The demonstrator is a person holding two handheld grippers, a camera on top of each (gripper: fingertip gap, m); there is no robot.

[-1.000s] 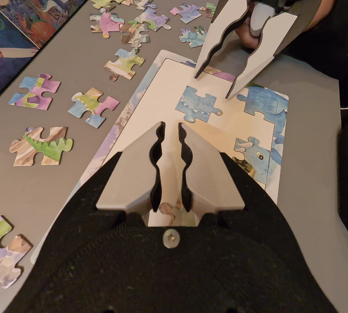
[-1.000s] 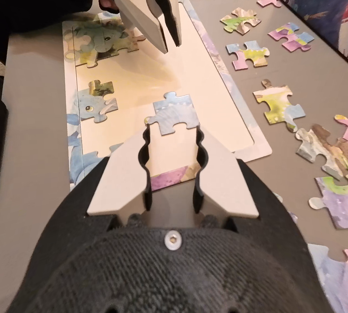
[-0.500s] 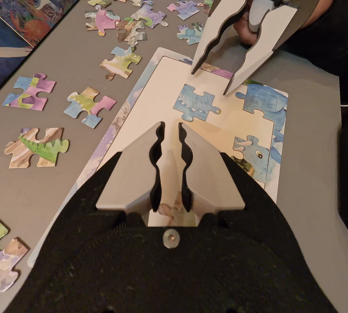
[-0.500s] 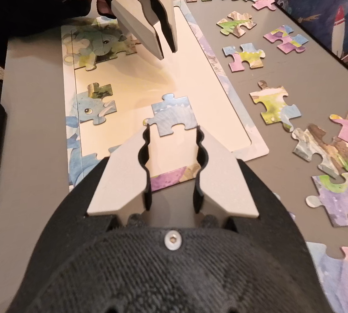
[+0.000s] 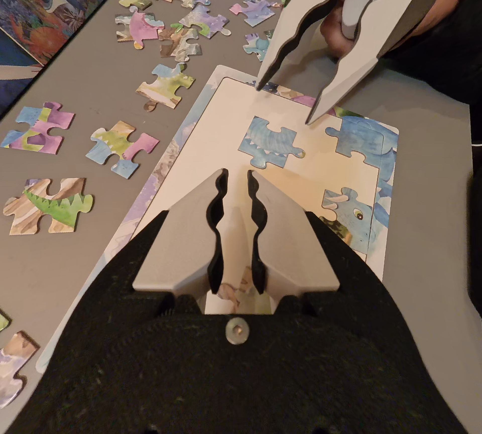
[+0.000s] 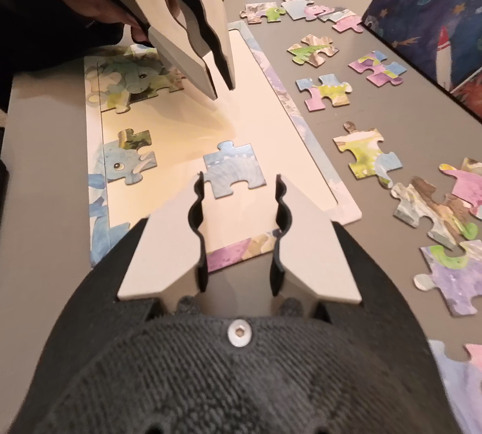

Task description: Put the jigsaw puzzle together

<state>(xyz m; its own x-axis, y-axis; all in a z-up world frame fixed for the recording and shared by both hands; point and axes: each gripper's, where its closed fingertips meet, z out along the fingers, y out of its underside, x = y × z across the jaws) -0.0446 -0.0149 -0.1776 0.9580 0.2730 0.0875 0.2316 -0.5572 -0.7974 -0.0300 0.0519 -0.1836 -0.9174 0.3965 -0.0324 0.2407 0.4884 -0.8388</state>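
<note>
Left tool [image 5: 237,172] hangs over the near end of the puzzle tray [image 5: 182,132], narrow gap between its tips, nothing held. Just past its tips a loose blue piece [image 5: 270,146] lies flat on the bare tray floor, apart from the blue dinosaur pieces [image 5: 365,145] seated along the right edge. Right tool [image 5: 283,104] points down over the far end of the tray, spread wide and empty, tips near the blue piece but not touching. Loose pieces [image 5: 120,147] lie scattered on the grey table [image 5: 86,265] left of the tray, more farther back. A picture box [image 5: 44,4] sits at the far left.
</note>
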